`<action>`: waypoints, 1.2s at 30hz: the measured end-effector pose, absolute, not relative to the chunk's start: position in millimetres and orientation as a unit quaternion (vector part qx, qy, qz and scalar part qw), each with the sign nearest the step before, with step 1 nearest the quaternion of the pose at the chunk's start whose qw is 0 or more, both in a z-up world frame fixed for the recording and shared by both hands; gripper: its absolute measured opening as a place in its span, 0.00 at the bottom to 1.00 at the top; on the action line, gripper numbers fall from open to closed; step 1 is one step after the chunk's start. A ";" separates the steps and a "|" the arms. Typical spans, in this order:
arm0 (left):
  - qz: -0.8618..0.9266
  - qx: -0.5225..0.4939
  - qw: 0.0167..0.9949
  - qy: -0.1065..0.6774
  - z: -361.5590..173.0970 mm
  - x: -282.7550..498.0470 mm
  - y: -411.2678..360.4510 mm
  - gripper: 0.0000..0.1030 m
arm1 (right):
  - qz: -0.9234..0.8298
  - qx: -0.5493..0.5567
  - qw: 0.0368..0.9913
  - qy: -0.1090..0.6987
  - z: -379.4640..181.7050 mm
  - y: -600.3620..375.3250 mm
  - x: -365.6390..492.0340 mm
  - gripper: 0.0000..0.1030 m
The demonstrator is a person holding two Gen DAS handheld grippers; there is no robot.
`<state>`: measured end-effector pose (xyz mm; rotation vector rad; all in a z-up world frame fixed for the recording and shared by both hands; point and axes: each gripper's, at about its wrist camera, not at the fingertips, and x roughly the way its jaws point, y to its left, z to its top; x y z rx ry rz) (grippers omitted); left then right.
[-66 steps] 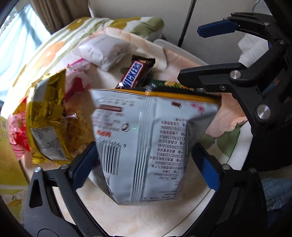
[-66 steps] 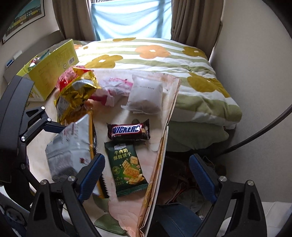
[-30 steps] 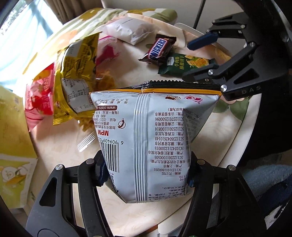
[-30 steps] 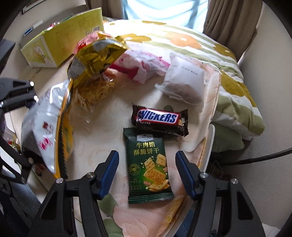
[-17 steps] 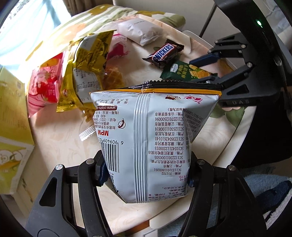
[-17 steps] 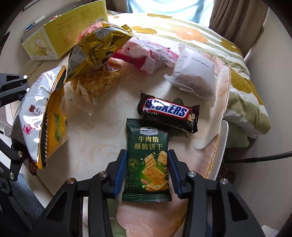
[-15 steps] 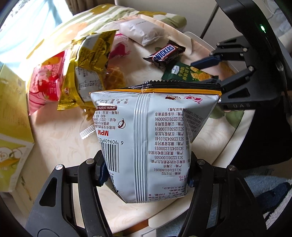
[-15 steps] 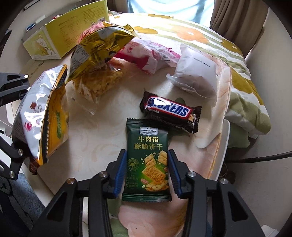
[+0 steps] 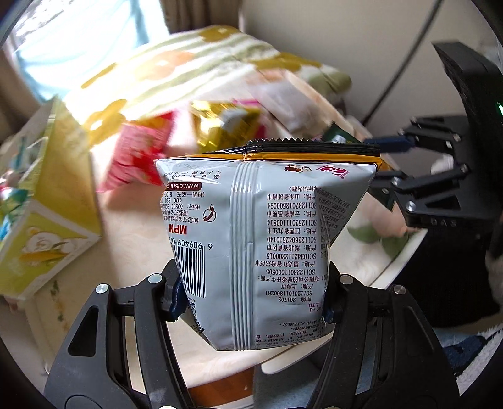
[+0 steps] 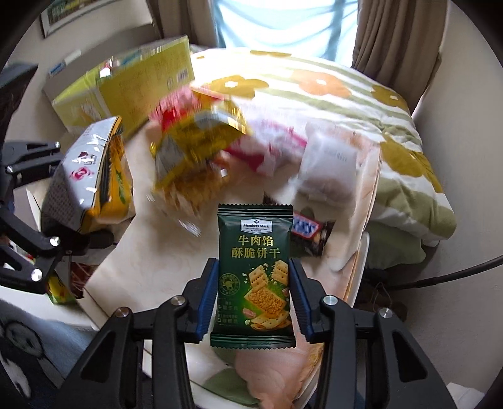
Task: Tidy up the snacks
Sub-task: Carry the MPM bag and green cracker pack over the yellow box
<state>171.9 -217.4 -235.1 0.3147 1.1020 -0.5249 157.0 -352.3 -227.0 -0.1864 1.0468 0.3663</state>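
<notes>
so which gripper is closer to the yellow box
Left. The left gripper, holding the silver bag, is beside the yellow box; the right gripper is farther away, holding the green packet.

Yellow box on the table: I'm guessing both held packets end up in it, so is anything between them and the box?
Nothing visible blocks the silver chip bag in the left hand-held gripper; the yellow box sits just left. From the green cracker packet in the right hand-held gripper, that bag and the gold snack bag lie between.

Bright window backlight; background motion-blurred; fisheye-warped edges.
</notes>
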 end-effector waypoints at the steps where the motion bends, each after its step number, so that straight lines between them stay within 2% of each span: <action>1: -0.238 0.135 0.814 0.512 -226.9 174.5 -211.6 0.57 | 0.172 -0.090 0.850 0.490 -219.0 -349.9 157.5 0.39; 10: -0.176 0.056 0.860 0.475 -173.6 201.6 -153.3 0.57 | 0.176 -0.106 0.874 0.440 -161.5 -324.6 180.1 0.39; 23: -0.085 -0.011 0.898 0.431 -117.7 272.8 0.2 0.57 | 0.216 -0.073 0.895 0.383 -98.2 -217.7 246.4 0.39; 30: -0.052 -0.023 0.901 0.430 -116.0 310.7 88.3 0.57 | 0.245 -0.076 0.890 0.377 -94.5 -127.4 290.1 0.39; 36: -0.040 -0.023 0.888 0.457 -139.0 340.5 142.2 0.57 | 0.243 -0.065 0.882 0.398 -111.7 -65.7 311.5 0.39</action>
